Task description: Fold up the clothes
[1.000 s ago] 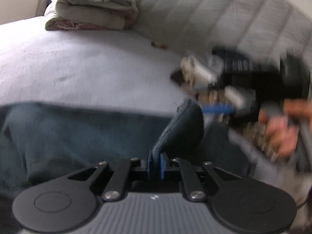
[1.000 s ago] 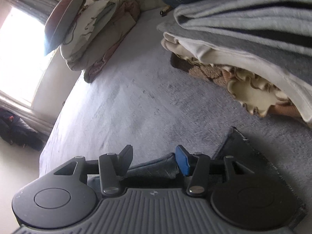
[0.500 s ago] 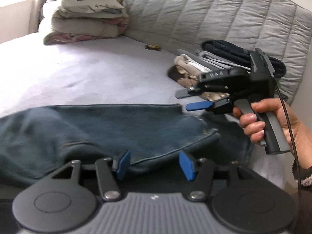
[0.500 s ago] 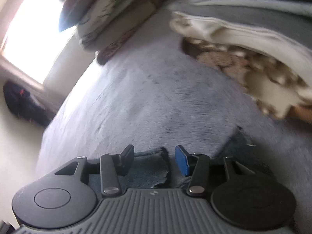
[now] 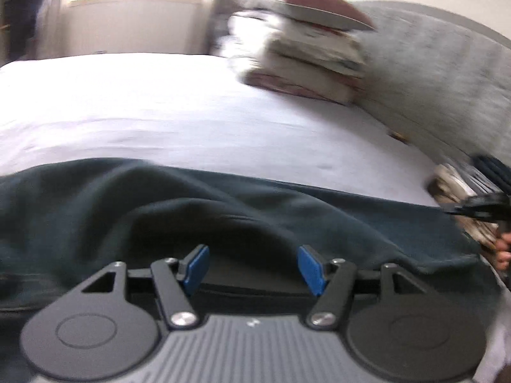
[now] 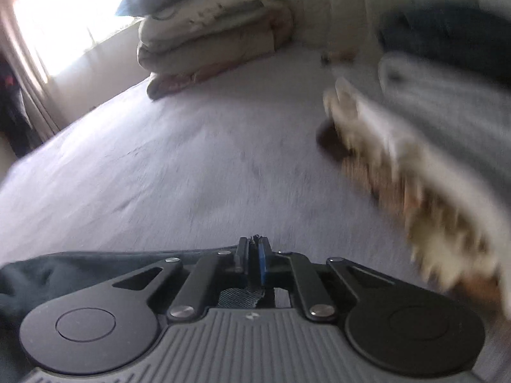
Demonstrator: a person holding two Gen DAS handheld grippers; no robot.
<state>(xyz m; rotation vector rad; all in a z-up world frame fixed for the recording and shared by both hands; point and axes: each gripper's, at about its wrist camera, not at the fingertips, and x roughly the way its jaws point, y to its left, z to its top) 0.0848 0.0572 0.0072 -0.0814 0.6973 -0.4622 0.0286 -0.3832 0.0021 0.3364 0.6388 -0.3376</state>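
Dark blue jeans [image 5: 223, 198] lie spread across the pale bed sheet [image 5: 159, 111], bunched into a hump just in front of my left gripper [image 5: 254, 266]. Its jaws are opening, the blue pads stand well apart over the denim, and nothing is pinched between them. In the right wrist view my right gripper [image 6: 254, 257] is shut on the jeans [image 6: 64, 271] at a frayed edge, with a sliver of denim showing between the pads. The right gripper [image 5: 479, 206] and a person's fingers [image 5: 504, 252] show at the right edge of the left wrist view.
A stack of folded bedding and pillows [image 5: 303, 54] sits at the far side against the quilted grey headboard [image 5: 447, 79]. A pile of folded clothes [image 6: 415, 127] lies close to the right of my right gripper. A bright window [image 6: 48, 16] is at the far left.
My left gripper let go of the jeans fold, opened and swung left along the jeans. My right gripper rolled and closed on the frayed edge that lay between its open pads.
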